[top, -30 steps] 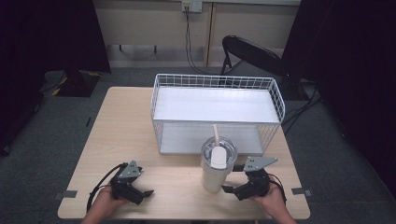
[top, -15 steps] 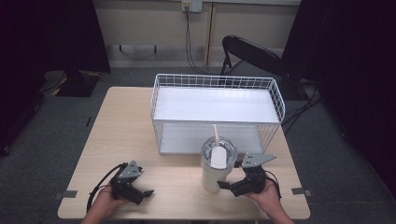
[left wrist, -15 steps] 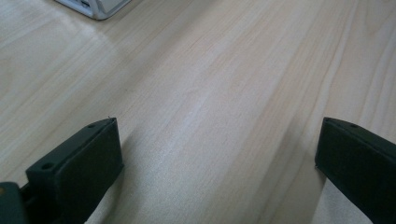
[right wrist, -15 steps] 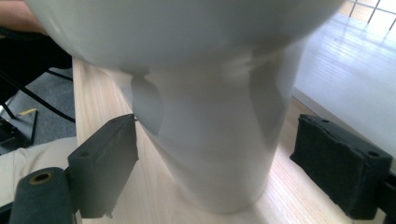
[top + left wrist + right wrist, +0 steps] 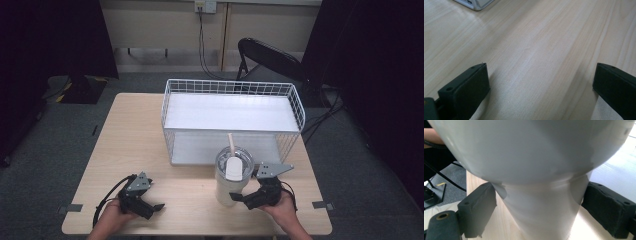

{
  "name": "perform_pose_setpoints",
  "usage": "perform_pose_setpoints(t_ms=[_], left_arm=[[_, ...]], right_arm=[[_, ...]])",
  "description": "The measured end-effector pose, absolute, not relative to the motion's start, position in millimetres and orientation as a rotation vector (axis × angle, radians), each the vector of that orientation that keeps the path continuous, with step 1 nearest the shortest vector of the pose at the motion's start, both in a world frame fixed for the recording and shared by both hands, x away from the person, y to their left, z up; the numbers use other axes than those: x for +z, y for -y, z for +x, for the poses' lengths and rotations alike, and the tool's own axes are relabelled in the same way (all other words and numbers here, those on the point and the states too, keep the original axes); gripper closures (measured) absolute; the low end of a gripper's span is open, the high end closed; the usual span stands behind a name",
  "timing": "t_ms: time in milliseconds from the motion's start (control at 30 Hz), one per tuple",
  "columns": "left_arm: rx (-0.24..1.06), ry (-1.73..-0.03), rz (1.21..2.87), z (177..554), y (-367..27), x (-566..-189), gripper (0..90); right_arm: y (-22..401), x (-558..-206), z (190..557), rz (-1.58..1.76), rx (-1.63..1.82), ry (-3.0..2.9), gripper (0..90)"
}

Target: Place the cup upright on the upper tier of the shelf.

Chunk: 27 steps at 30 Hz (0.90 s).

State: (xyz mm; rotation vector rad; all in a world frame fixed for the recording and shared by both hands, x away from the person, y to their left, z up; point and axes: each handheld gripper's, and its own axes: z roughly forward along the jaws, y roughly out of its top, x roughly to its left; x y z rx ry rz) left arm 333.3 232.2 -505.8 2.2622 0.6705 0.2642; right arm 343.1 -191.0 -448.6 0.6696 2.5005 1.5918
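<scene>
White tumbler [image 5: 231,181] at lower centre of the high view, our right gripper [image 5: 248,199] straddling its narrow base.

In the right gripper view the jaws sit on either side of the tumbler's [image 5: 541,202] tapered foot, still apart from it and gripping nothing yet. We judge the cup smooth, rigid and top-heavy, with a wide body, lid and straw [image 5: 231,143] above, so we should take hold low on the taper, squarely, or it may slip or tip. Our left gripper [image 5: 156,206] rests at lower left on the wooden table [image 5: 125,140], jaws wide apart and empty. Just behind the tumbler stands the white wire basket [image 5: 295,102], whose front wall is the obstacle to lift over.
</scene>
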Motion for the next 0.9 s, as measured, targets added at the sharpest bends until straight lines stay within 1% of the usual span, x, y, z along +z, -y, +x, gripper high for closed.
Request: perform_pose_setpoints(t_ms=[900], left_arm=[[0.264, -0.671, 2.262, 333.4, -232.2, -505.8, 0.0]], right_arm=[[180.7, -450.0, 344.3, 0.612, 1.669, -2.385, 8.0]])
